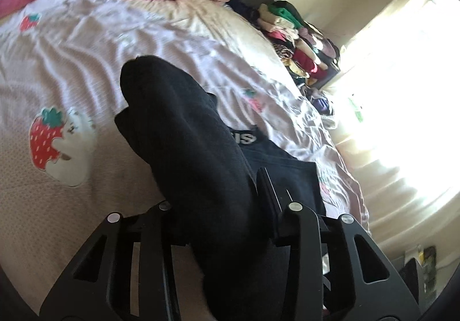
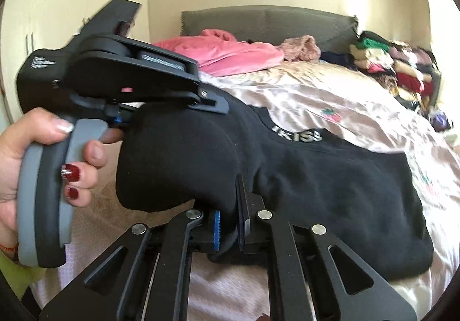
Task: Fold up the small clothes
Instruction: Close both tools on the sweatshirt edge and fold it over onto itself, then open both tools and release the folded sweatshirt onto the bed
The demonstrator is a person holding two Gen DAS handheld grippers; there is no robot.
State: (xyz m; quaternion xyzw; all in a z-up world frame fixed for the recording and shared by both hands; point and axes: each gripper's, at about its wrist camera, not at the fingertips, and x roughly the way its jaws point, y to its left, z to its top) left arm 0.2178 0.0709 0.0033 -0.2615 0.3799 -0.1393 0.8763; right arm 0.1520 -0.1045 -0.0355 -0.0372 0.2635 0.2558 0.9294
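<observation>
The black top [image 2: 330, 177] lies across the bed [image 2: 330, 96], its neck band with pale lettering toward the headboard [image 2: 267, 20] and its body spread toward the bed's right edge. One side of it is lifted off the bedcover in a thick fold.

What could go wrong: the lifted fold is bulky and soft. If the two grips travel at different speeds or heights, I judge the fabric could twist or drag the flat part of the top out of line, leaving a crooked fold. A shallow bite could also slip free mid-carry and drop the fold short. The cover beneath is smooth and rumpled, so it may bunch along with the garment.

The right gripper [image 2: 230, 229] is closed down narrow, its pads pinching the near edge of the lifted fold. The left gripper [image 2: 212, 104], held by the person's hand [image 2: 43, 160], sits on top of the same fold. In its own view, the left gripper [image 1: 218, 200] has thick black fabric filling the gap between its fingers, so it appears clamped on the cloth at a partly closed width.
</observation>
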